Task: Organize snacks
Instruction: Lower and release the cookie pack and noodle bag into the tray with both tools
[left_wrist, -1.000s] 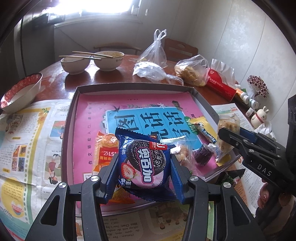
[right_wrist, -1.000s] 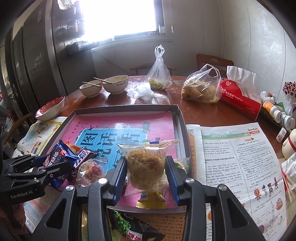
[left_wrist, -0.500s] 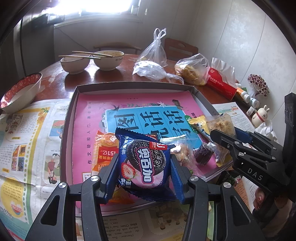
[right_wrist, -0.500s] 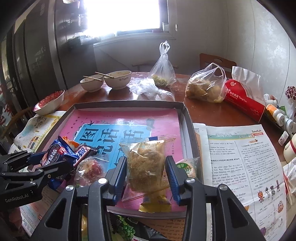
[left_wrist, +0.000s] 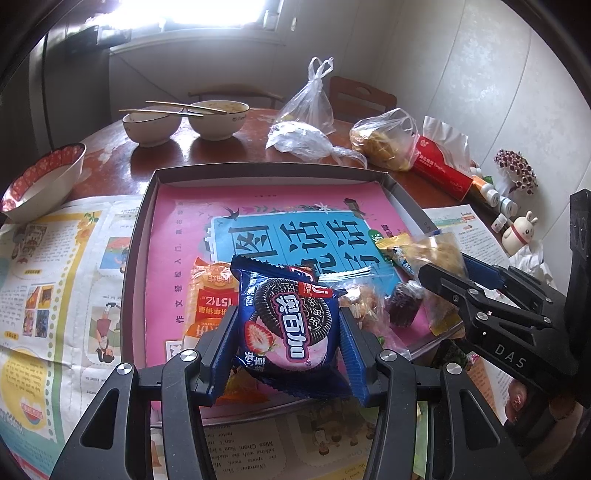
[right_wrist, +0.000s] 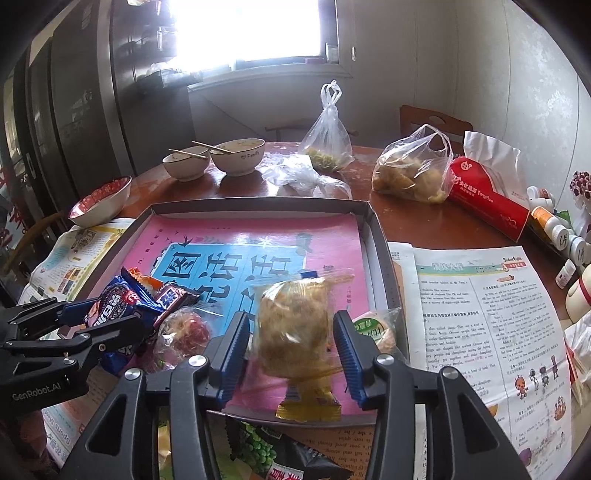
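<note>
A dark grey tray (left_wrist: 258, 168) lined with pink and blue paper lies in front of me. My left gripper (left_wrist: 287, 314) is shut on a blue Oreo pack (left_wrist: 288, 332) just above the tray's near edge; the right wrist view shows this gripper (right_wrist: 114, 314) at the left. My right gripper (right_wrist: 291, 316) hangs over the tray's near right corner, its jaws opening. A clear packet of yellow-brown snack (right_wrist: 291, 325) lies between them on the tray (right_wrist: 258, 203), with a gap at each pad. In the left wrist view the right gripper (left_wrist: 454, 264) comes in from the right.
In the tray lie an orange packet (left_wrist: 207, 291), a purple sweet (left_wrist: 404, 304), a red wrapped snack (right_wrist: 184, 332) and a green-lidded cup (right_wrist: 373, 326). A green-and-black packet (right_wrist: 266, 450) lies before the tray. Bowls (right_wrist: 236, 157), plastic bags (right_wrist: 413, 173), a red tissue pack (right_wrist: 487, 192) and newspapers (right_wrist: 480, 314) surround it.
The right gripper's jaws have spread apart and the yellow-brown packet has sunk onto the tray lining. The left gripper and its Oreo pack have not moved.
</note>
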